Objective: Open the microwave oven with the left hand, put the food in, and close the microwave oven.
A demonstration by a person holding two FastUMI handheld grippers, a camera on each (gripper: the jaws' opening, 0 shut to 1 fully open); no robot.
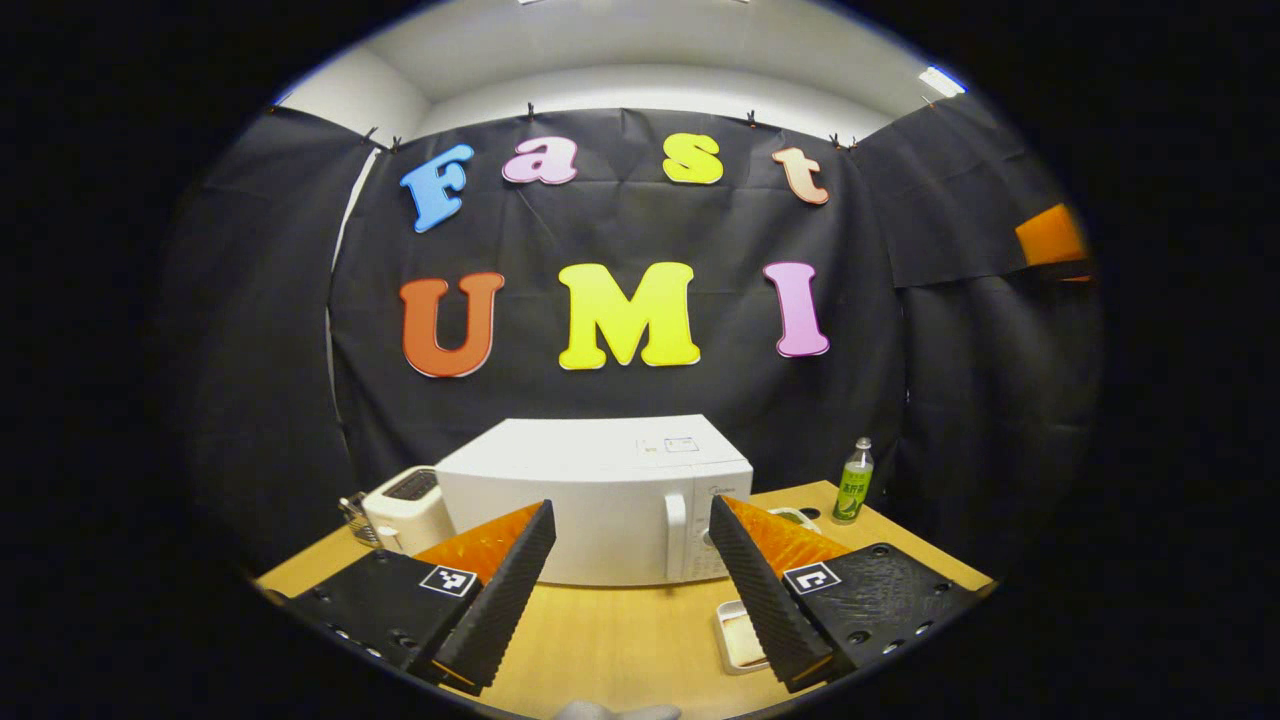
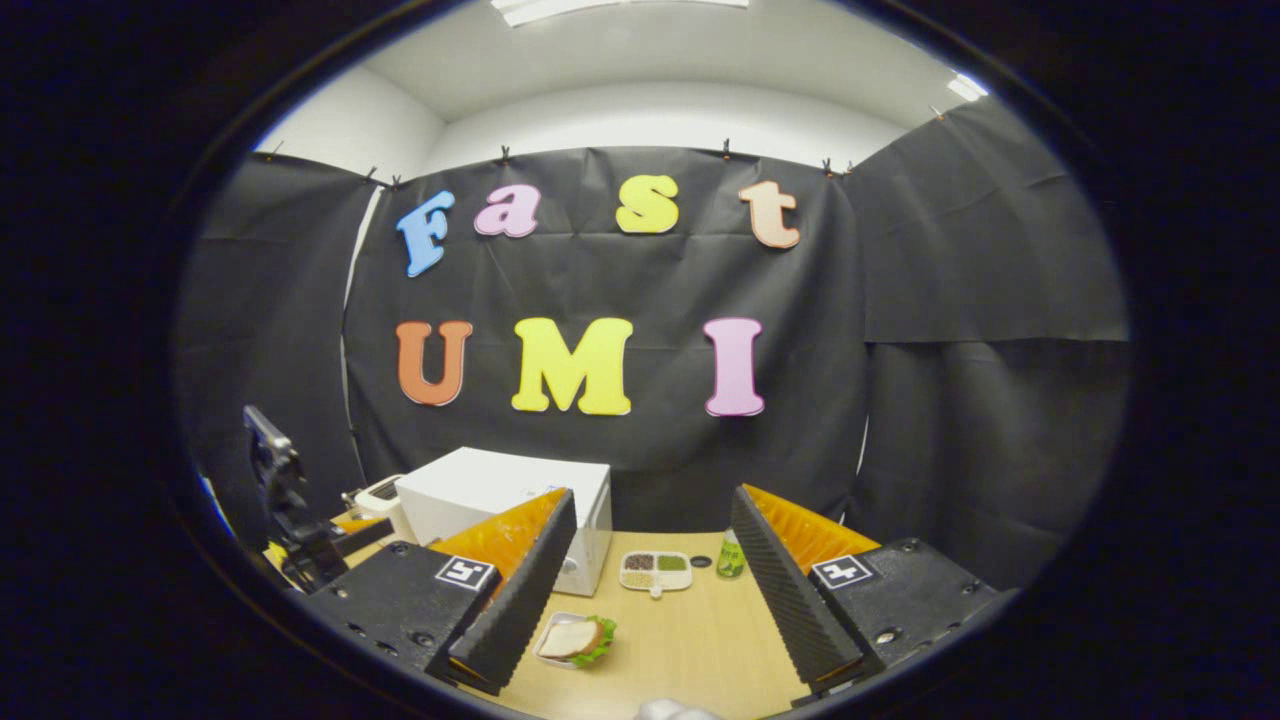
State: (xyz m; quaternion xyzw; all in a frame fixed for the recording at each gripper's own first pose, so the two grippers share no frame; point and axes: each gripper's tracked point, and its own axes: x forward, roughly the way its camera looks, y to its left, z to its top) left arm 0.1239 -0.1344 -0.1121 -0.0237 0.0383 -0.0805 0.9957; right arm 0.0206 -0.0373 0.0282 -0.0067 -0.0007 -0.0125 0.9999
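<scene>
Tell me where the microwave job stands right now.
Nothing is done yet. The microwave has its door shut, with the handle untouched. The left gripper faces it with jaws open, holding nothing. The sandwich sits on its tray on the table, ahead of the open, empty right gripper. Left to do: open the door, load the sandwich, close the door.

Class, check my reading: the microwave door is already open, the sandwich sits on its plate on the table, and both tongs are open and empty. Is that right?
Not quite. The left gripper view shows the microwave door shut, handle flush against its front. The rest holds: the sandwich sits on its plate on the table, and the left tongs and right tongs are open and empty.
</scene>
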